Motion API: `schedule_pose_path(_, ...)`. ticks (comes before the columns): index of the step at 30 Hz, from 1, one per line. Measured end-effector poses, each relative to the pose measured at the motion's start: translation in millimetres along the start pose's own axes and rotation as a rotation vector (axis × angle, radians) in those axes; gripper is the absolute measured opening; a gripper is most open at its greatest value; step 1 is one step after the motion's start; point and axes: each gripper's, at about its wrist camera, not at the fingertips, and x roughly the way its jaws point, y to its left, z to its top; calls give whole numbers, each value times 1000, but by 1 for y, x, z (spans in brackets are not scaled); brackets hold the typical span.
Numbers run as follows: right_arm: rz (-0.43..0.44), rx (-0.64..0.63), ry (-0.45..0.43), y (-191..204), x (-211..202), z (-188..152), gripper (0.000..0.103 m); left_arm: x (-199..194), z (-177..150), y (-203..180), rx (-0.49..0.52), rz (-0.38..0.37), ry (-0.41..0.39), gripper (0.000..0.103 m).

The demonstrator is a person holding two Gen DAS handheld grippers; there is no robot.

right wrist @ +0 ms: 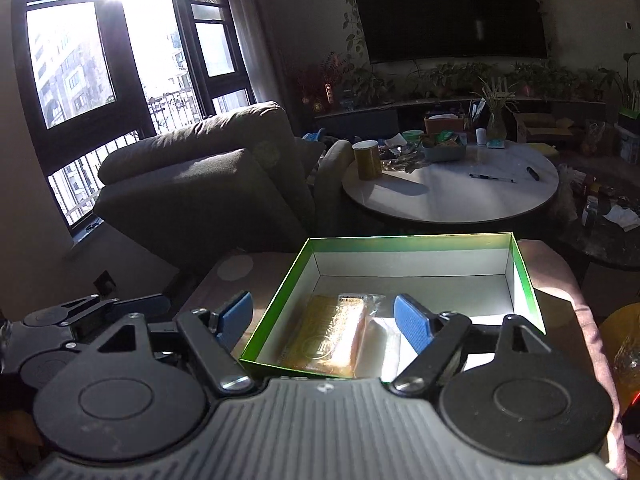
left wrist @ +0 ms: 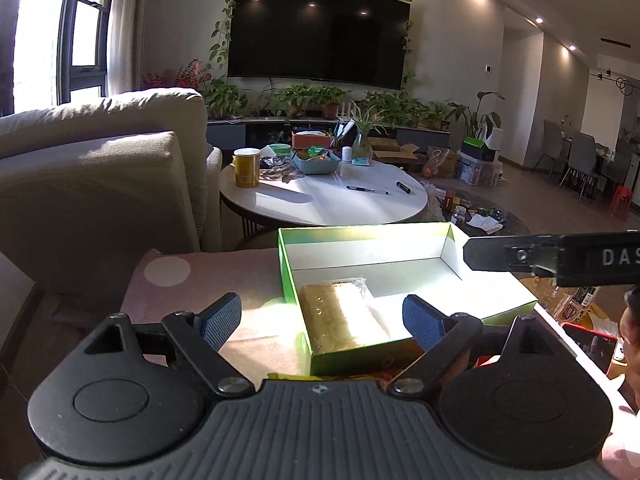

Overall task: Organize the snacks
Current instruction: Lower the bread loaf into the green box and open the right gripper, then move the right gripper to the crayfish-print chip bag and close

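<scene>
Shallow green cardboard box (right wrist: 520,276), gold-wrapped snack pack (right wrist: 332,340) at its near-left corner; left gripper (left wrist: 322,322) and right gripper (right wrist: 324,320) both wide, empty.

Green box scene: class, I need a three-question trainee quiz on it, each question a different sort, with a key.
1. True or false: the green box holds a golden snack pack.
2. Where in the box does the pack lie? A) near end B) far end C) outside it
3. Fill in: both the left gripper and the right gripper are ____.

Key: 1 true; 2 A; 3 open.
</scene>
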Motion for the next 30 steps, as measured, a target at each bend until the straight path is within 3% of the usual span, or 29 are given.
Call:
schedule_pose_path(7,43,5,7,11,-22,-19,71,-28,-20,9,-45,47,9,88)
schedule_pose_path(12,40,17,78,19,-18,-34,71,-34,-36,9,-66,39,45,89)
schedule_pose_path(18,73,154,198,12,6,-46,71,-32,-54,12,-80,44,95,89)
schedule_pose_path(27,17,287,332,9,49,-61,71,-4,-66,26,-133,1,151,89)
schedule_pose_path(30,-27,277,344,12,53,-60,71,8,-69,26,-144,-26,170,89)
